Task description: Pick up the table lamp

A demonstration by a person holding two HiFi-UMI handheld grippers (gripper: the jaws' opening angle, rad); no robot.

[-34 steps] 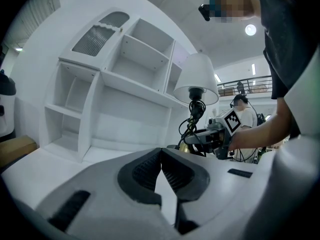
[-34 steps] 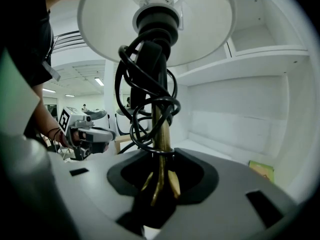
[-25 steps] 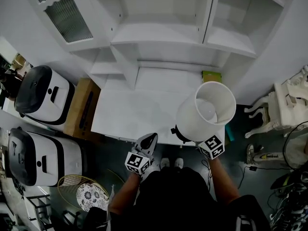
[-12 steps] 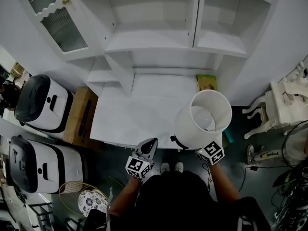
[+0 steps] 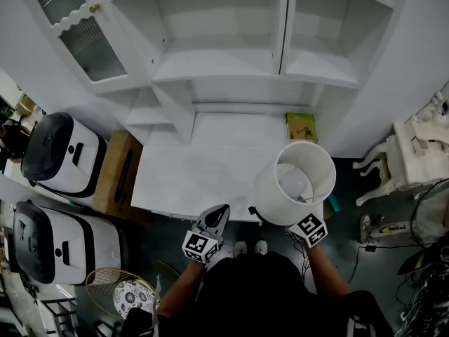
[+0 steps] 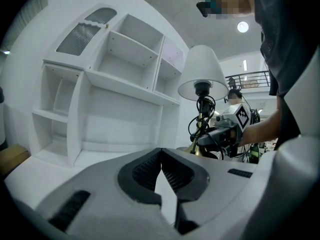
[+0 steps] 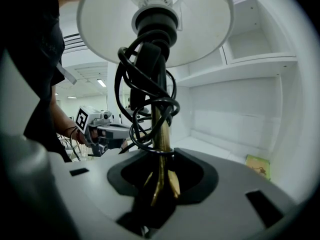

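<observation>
Gripping the lamp (image 5: 279,188) by its brass stem (image 7: 161,134), our right tongs (image 7: 159,183) hold it upright at the tabletop's (image 5: 189,167) near right corner; our left tongs (image 6: 161,170), closed and empty, sit just left.

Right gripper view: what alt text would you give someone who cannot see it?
The right gripper is clamped on the brass stem of a table lamp, black cord coiled round it under the white shade. White shelves stand behind.
</observation>
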